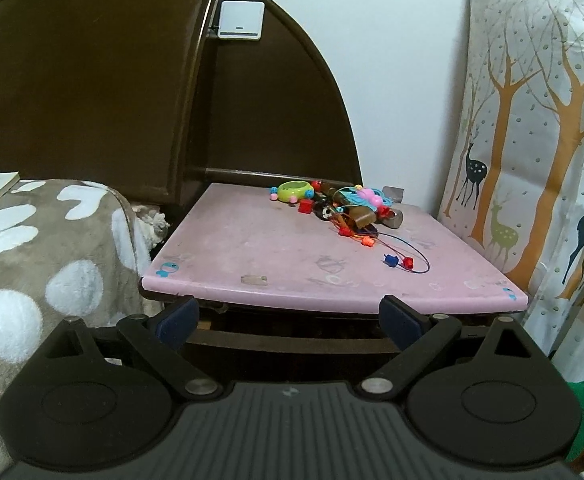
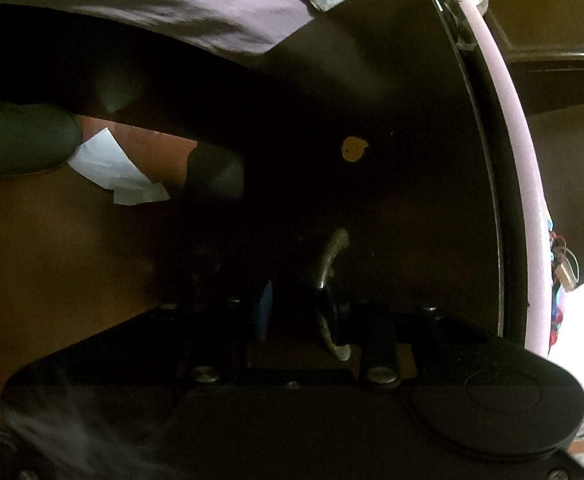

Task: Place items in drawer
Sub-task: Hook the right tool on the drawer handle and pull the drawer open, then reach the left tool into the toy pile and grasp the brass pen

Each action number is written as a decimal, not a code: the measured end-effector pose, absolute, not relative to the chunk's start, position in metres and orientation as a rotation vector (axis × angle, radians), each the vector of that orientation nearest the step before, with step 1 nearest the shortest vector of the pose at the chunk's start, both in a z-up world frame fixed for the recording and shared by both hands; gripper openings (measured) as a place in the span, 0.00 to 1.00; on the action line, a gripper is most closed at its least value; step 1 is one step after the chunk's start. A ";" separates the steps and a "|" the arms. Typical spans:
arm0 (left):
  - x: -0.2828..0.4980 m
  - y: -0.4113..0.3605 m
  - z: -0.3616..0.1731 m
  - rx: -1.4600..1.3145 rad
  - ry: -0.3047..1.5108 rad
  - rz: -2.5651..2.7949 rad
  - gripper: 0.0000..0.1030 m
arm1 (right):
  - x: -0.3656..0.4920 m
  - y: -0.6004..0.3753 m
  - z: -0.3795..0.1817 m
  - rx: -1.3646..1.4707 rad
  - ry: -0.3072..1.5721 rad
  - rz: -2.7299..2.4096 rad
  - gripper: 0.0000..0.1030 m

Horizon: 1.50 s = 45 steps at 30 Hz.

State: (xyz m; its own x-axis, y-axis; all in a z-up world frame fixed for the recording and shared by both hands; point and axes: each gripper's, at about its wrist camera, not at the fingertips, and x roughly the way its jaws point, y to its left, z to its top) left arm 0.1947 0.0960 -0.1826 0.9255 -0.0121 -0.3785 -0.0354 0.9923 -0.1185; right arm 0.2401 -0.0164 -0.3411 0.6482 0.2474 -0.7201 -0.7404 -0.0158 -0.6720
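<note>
the left gripper hung in front of the nightstand's pink top with its blue-padded fingers spread wide apart and nothing between them, level with the top's front edge. the items to be stowed lay in a tangled pile of toys near the back right corner of that top: a green ring-shaped toy at the back, bright beads and a brownish block in the middle, and a beaded cord trailing toward the right edge. a spotted blanket covered the bed on the left, against the dark headboard. in the dim, sideways right wrist view, the right gripper had its fingers drawn close on the metal drawer handle on the dark drawer front. a scrap of white paper lay on the brown floor.
</note>
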 end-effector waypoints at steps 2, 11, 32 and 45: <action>0.194 0.095 -0.183 -0.122 0.388 0.009 0.94 | 0.239 -0.014 -0.338 -1.354 0.473 0.821 0.28; 0.193 0.093 -0.181 -0.120 0.375 -0.004 0.94 | 0.232 -0.009 -0.336 -1.342 0.493 0.814 0.29; 0.192 0.085 -0.182 -0.097 0.377 -0.016 0.94 | 0.130 -0.027 -0.333 -1.253 0.534 0.857 0.29; 0.191 0.079 -0.187 -0.070 0.393 -0.027 0.94 | 0.064 -0.041 -0.337 -1.215 0.576 0.929 0.29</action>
